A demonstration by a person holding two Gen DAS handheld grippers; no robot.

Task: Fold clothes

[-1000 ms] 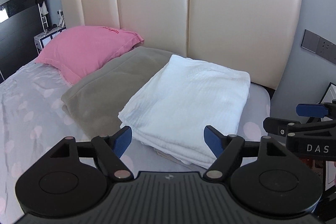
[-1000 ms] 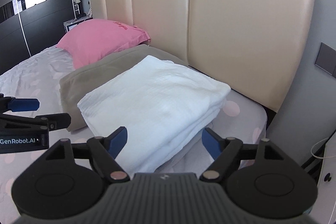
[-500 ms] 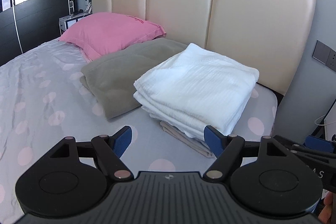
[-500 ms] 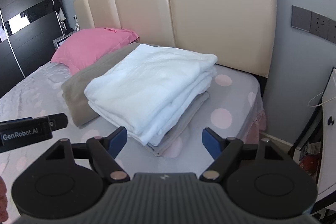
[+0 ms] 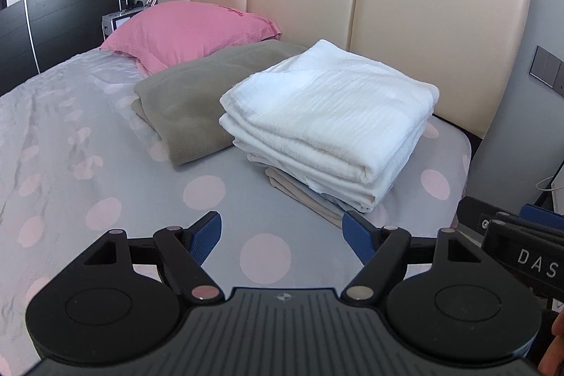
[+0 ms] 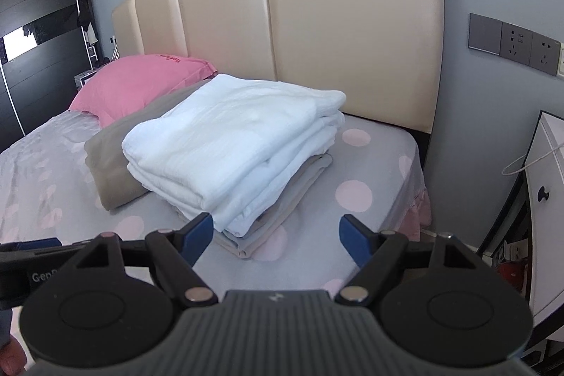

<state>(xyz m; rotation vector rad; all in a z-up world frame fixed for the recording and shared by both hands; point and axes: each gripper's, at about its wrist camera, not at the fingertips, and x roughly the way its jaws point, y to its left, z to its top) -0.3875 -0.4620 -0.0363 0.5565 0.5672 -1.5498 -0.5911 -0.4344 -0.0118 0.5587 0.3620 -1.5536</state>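
Observation:
A folded white garment [image 5: 331, 118] lies on top of a stack of folded clothes, with beige and grey folded pieces [image 5: 299, 191] under it, near the head of the bed. It also shows in the right wrist view [image 6: 232, 143], with the beige pieces [image 6: 278, 217] below. My left gripper [image 5: 283, 233] is open and empty, held above the sheet short of the stack. My right gripper [image 6: 276, 233] is open and empty, just in front of the stack's near corner. The right gripper's body [image 5: 521, 252] shows at the left wrist view's right edge.
A folded olive-brown blanket [image 5: 197, 101] lies left of the stack, against a pink pillow [image 5: 190, 30]. The grey sheet with pink dots [image 5: 105, 199] covers the bed. A cream headboard [image 5: 387, 6] stands behind. A white cabinet [image 6: 544, 199] and wall sockets [image 6: 518, 41] are on the right.
Both grippers have drawn back from the stack and away from the headboard, so more sheet shows in front. Both stay open and empty. The stack has not moved.

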